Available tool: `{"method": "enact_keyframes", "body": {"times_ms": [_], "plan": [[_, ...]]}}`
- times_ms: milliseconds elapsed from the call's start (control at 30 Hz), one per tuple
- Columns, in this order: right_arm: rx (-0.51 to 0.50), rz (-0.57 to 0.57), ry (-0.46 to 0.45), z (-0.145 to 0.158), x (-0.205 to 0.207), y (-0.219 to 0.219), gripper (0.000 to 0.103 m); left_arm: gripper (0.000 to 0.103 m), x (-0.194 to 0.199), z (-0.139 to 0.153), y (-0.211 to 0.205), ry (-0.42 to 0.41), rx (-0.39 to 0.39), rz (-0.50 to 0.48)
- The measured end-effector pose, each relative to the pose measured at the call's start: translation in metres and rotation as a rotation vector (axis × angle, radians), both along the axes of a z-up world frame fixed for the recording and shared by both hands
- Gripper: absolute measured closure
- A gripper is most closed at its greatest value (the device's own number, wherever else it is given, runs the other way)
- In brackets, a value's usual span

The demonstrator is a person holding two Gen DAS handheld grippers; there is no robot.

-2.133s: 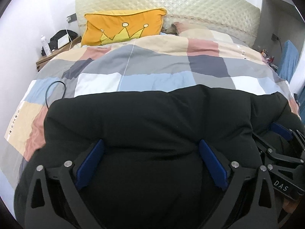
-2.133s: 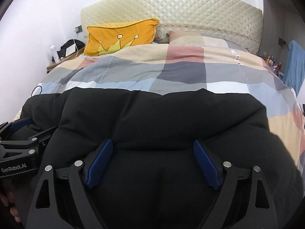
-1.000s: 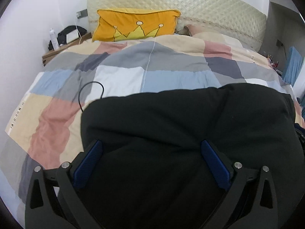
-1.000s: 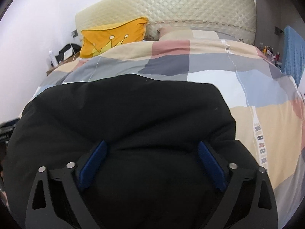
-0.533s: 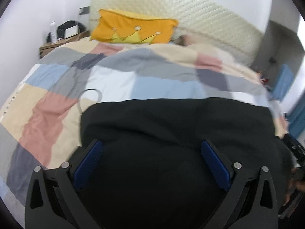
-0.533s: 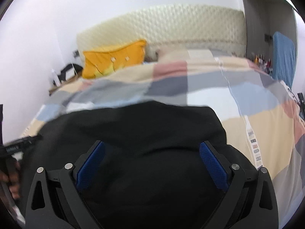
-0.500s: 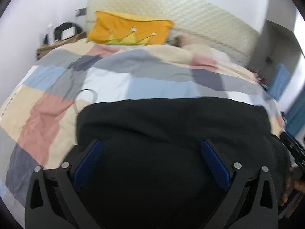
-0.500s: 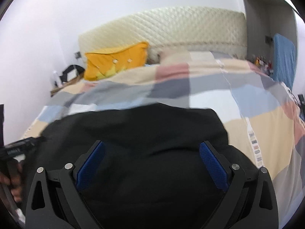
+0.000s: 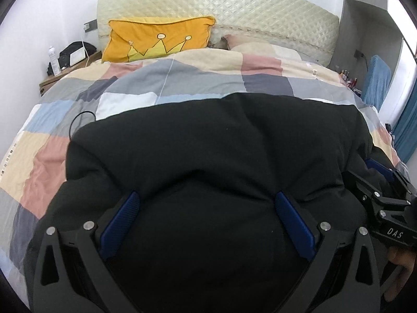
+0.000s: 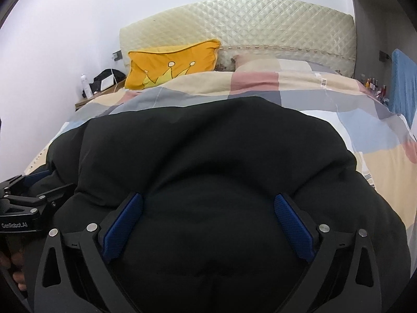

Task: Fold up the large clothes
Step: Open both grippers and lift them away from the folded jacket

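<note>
A large black padded jacket lies bunched on the patchwork bed; it also fills the right wrist view. My left gripper is wide open, its blue pads on either side of a thick bulge of the jacket. My right gripper is wide open the same way on the jacket's right part. The right gripper shows at the right edge of the left wrist view, and the left gripper at the left edge of the right wrist view.
The patchwork duvet covers the bed. An orange crown pillow leans on the quilted headboard. A nightstand with a bottle stands far left. A thin black cable lies left of the jacket. A blue chair stands right.
Both grippers have swung back toward each other, each now showing at the edge of the other's view. The jacket bulges higher between the open pads.
</note>
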State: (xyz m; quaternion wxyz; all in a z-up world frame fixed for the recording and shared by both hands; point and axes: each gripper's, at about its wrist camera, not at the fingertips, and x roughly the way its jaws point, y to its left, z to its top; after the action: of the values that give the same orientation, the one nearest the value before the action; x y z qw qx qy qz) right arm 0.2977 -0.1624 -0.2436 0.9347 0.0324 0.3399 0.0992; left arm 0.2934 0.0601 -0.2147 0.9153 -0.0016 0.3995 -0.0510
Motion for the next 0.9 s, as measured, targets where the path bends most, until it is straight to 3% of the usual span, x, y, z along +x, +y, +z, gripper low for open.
{"method": "enact_keyframes", "body": {"times_ms": [133,400,500,667,900], "plan": [[0.019,-0.026,-0.027,0.032,-0.014,-0.008,0.002,0.000,-0.009,0.024,0.004,0.014,-0.022,0.021],[0.061,-0.033,-0.207,0.144,-0.087,-0.020,0.001,0.000,-0.078,0.125,0.008,-0.118,-0.070,0.011],[0.067,-0.061,-0.264,0.183,-0.123,-0.022,0.001,0.000,-0.114,0.175,0.007,-0.202,-0.036,0.043],[0.111,-0.061,-0.344,0.239,-0.183,-0.025,0.001,0.000,-0.165,0.237,0.007,-0.286,-0.050,0.020],[0.092,-0.028,-0.410,0.287,-0.261,-0.023,0.001,0.000,-0.235,0.272,0.019,-0.363,-0.070,0.036]]}}
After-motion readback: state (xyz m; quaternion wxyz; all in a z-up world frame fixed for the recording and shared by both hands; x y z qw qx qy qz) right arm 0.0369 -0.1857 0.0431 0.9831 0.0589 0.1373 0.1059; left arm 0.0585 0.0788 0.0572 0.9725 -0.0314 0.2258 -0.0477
